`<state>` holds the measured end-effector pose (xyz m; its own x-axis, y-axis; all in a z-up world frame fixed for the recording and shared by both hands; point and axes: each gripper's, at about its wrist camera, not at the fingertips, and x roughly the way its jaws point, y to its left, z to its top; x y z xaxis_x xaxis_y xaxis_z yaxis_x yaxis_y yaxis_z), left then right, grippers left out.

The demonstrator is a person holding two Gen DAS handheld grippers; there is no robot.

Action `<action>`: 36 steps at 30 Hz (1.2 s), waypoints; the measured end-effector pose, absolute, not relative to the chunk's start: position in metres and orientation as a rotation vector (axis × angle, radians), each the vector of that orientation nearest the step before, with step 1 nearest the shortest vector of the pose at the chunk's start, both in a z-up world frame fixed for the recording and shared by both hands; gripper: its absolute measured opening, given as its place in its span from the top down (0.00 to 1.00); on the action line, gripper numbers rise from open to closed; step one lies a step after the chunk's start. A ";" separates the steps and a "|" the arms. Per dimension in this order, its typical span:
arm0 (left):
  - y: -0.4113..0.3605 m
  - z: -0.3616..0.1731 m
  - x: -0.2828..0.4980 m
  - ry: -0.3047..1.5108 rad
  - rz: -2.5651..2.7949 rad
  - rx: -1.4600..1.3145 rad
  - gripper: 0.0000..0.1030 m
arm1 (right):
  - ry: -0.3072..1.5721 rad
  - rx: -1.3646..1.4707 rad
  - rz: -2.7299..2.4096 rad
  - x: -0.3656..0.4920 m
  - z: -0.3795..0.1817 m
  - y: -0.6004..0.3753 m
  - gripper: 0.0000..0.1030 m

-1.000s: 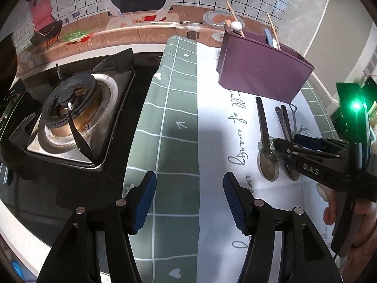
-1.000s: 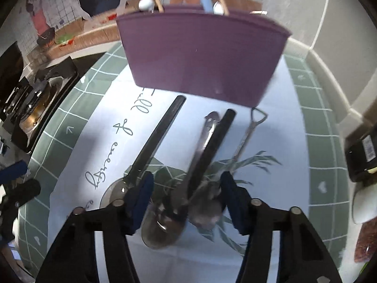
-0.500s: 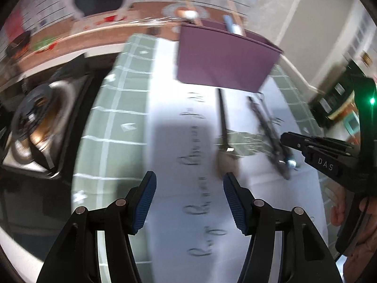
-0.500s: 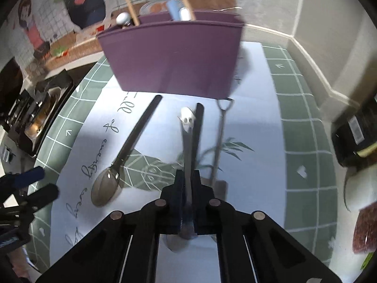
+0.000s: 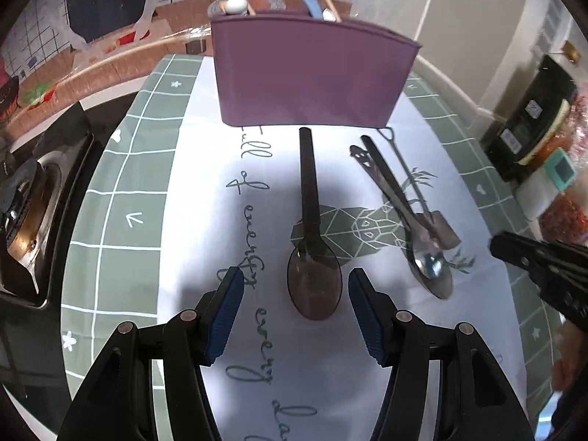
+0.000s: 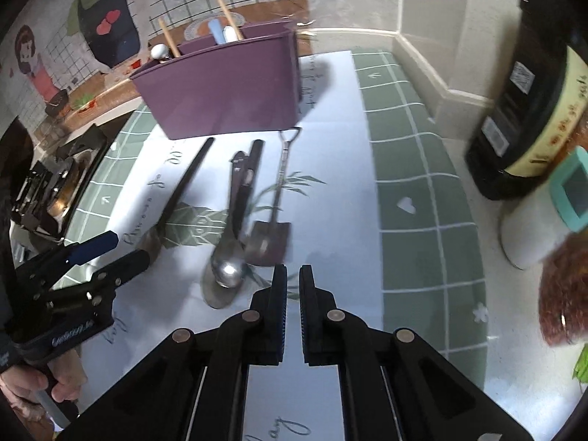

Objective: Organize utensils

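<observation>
A purple utensil holder (image 5: 312, 73) stands at the back of the mat and holds chopsticks and other utensils. It also shows in the right wrist view (image 6: 228, 84). A dark spoon (image 5: 312, 228) lies in front of it. My left gripper (image 5: 296, 301) is open, its fingers on either side of that spoon's bowl. To the right lie a steel spoon (image 5: 400, 217) over a dark spoon, and a small shovel-shaped spoon (image 6: 273, 217). My right gripper (image 6: 290, 294) is shut and empty, just in front of the shovel spoon.
A gas stove (image 5: 25, 202) is at the left beyond the mat's edge. A dark bottle (image 6: 529, 110), a white and teal device (image 6: 551, 213) and red packets stand at the right. The wall corner is behind the holder.
My left gripper has swung right and now straddles the dark spoon's bowl. My right gripper, shut on the steel spoon half a second ago, has drawn back to the right without it.
</observation>
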<state>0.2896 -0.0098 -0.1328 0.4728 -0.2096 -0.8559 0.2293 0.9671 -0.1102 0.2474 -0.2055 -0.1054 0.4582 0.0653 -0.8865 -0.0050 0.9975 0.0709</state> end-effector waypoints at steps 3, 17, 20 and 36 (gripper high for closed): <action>-0.016 -0.135 0.291 1.047 -0.247 0.057 0.42 | 1.096 0.069 0.035 0.244 -0.107 -0.210 0.90; -0.003 -0.130 0.284 1.002 -0.190 0.107 0.67 | 1.085 -0.003 0.052 0.257 -0.110 -0.189 0.63; 0.008 -0.121 0.276 0.980 -0.178 0.093 0.67 | 1.090 -0.028 0.094 0.267 -0.113 -0.174 0.59; 0.051 -0.086 0.247 0.910 -0.126 0.040 0.67 | 1.109 -0.155 0.105 0.324 -0.139 -0.119 0.51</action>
<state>0.2468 0.0507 -0.0865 0.6070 -0.0919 -0.7894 0.1257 0.9919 -0.0188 0.3240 -0.1193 -0.1392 0.4422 0.0074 -0.8969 -0.1616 0.9843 -0.0715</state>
